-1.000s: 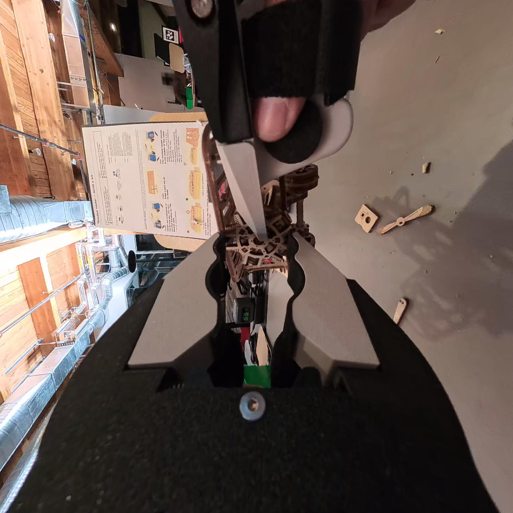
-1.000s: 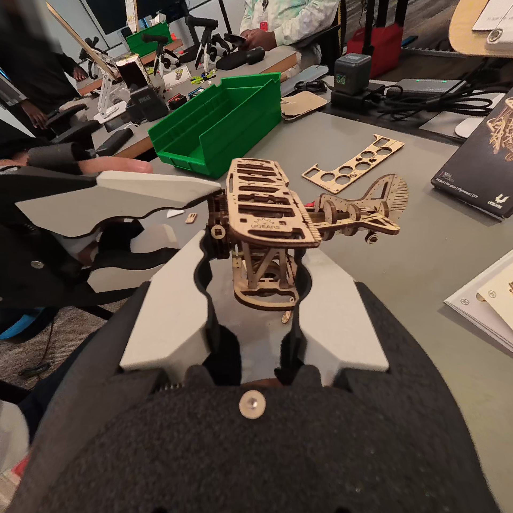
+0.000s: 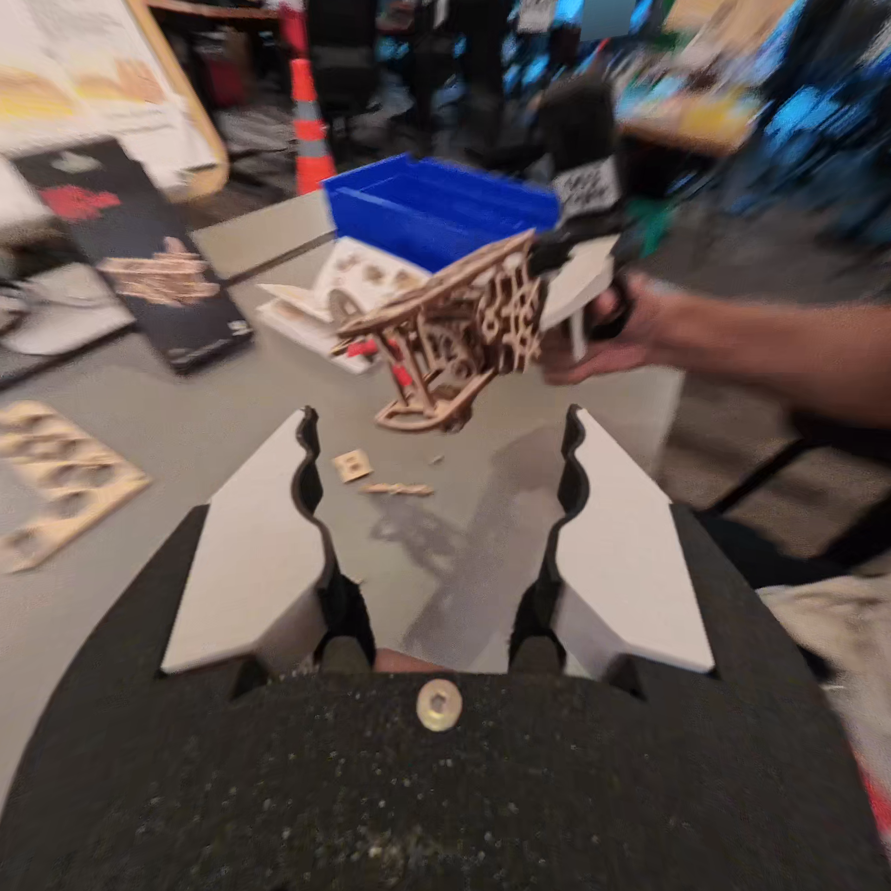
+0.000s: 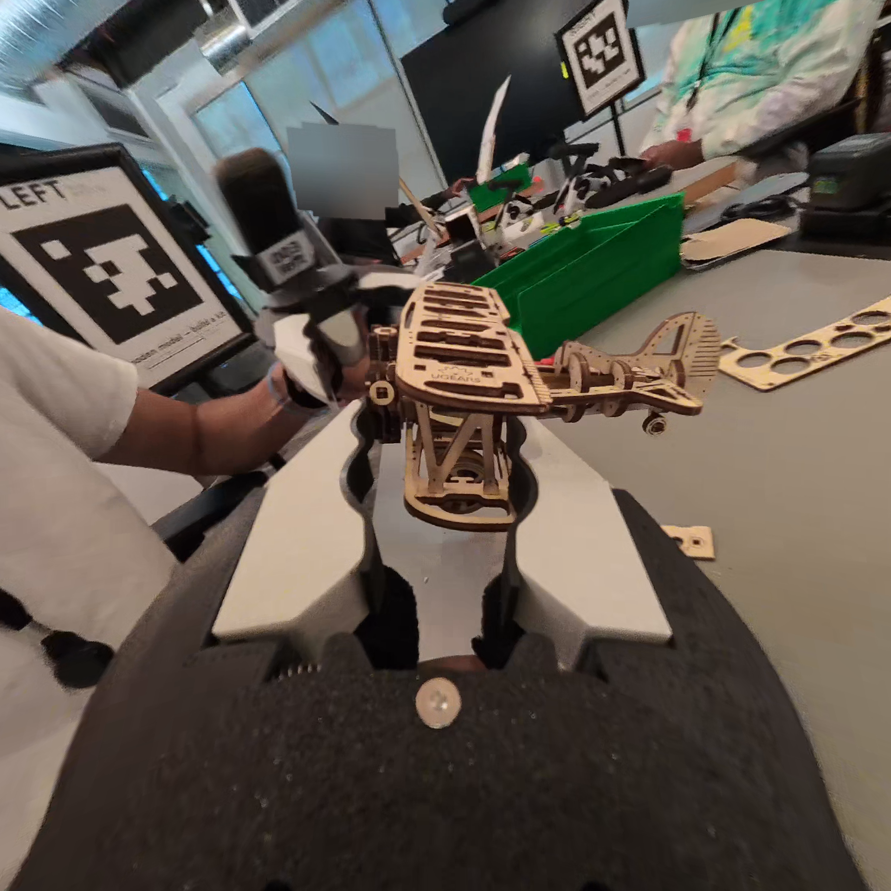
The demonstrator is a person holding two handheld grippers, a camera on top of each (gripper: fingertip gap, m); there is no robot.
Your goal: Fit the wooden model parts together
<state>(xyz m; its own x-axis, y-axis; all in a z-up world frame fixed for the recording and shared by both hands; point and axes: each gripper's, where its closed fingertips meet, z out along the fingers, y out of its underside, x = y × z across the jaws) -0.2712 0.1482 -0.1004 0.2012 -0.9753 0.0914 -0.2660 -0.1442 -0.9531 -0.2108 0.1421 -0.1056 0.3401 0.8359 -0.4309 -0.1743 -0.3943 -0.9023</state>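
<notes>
Wooden biplane model (image 4: 463, 381) held up off the grey table (image 4: 795, 482), lower wing and strut frame pinched between the fingers of the right gripper (image 4: 441, 424), clenched on that wing section; tail and small tail wheel pointing away to the right in the right wrist view. Probably light, stiff along the plywood faces, but brittle: laser-cut lattice, thin struts and the fretted tail likely to snap under a squeeze or twist. Best taken by the solid wing stack or the fuselage block near the nose, never the tail fin or wheel.

Left gripper (image 3: 441, 429) spread wide and empty, hanging back from the model with the table below it. Beneath and between its fingers, a small square wooden plate (image 3: 353, 465) and a slim propeller-like strip (image 3: 398, 489) lying loose, probably the next parts to fit. Farther out: punched-out plywood sheet (image 4: 815, 349), green bin (image 4: 593, 284), blue bin (image 3: 434, 212), dark kit box (image 3: 159, 270).
</notes>
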